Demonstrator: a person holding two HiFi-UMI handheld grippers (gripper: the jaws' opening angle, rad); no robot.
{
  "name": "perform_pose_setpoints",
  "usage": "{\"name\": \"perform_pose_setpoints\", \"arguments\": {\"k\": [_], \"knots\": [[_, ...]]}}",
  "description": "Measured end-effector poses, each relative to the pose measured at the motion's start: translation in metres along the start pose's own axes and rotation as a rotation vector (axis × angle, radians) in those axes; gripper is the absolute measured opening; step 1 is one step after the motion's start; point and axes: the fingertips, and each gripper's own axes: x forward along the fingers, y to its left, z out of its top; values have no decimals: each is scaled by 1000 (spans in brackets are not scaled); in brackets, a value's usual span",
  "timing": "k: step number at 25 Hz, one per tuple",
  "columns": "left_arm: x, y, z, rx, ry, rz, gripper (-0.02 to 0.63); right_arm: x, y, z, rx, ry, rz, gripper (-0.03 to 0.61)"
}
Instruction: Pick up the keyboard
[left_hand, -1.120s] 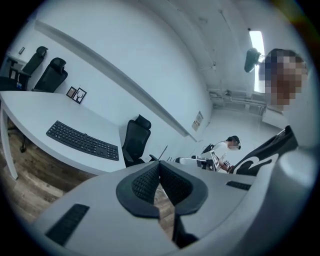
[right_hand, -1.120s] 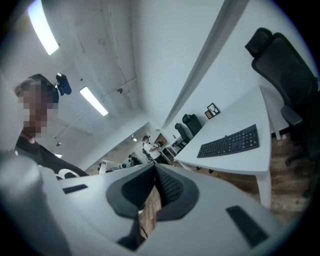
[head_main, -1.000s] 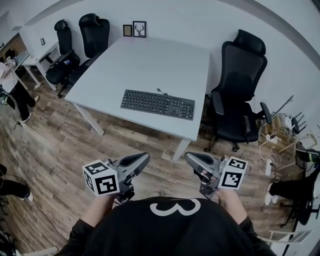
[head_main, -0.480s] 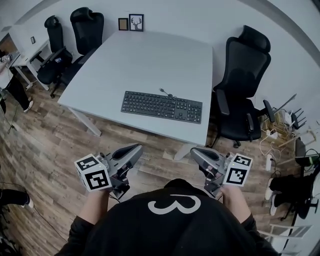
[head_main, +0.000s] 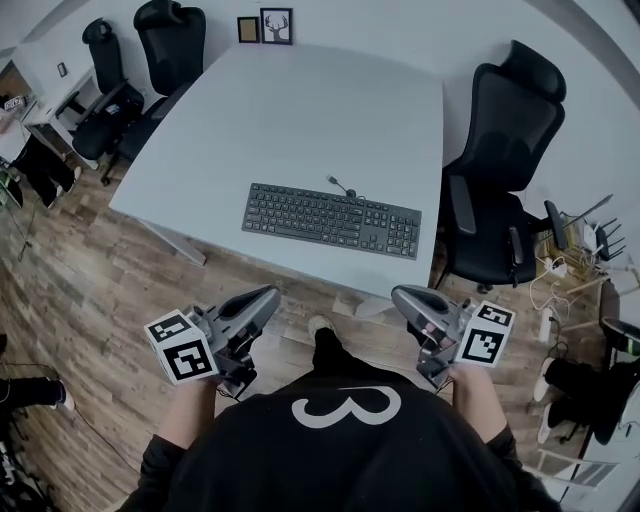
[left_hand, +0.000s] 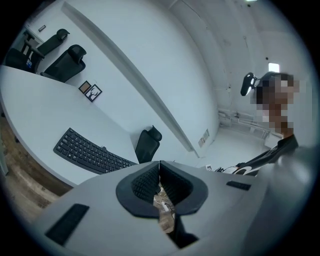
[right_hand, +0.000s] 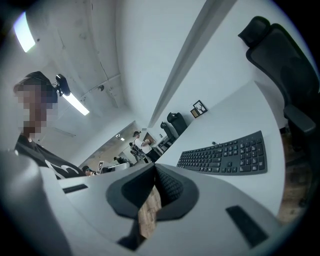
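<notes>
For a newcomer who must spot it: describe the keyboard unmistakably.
Find the large white table. Close to the edge nearest the person lies the keyboard. Unlike the black chairs around the table, it is flat, long and covered in keys.

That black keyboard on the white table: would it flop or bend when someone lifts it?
Probably stiff: the keyboard is one long flat slab, so it should stay straight if lifted by both ends. Its cable trails onto the table and may drag behind. Lying flat, it seems unlikely to roll.
</notes>
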Motion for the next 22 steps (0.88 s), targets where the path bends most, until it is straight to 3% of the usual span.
{"name": "perform_pose_setpoints", "arguments": {"k": [5,17,22], "knots": [[25,34,19,13,12,24,14,20,-38,23,13,1,-6,9],[69,110,43,-48,86,55,15,49,-109,55,73,11,-55,9],[78,149,50,-61,104,119,15,47,-140,58,104,8,-99,9]]}}
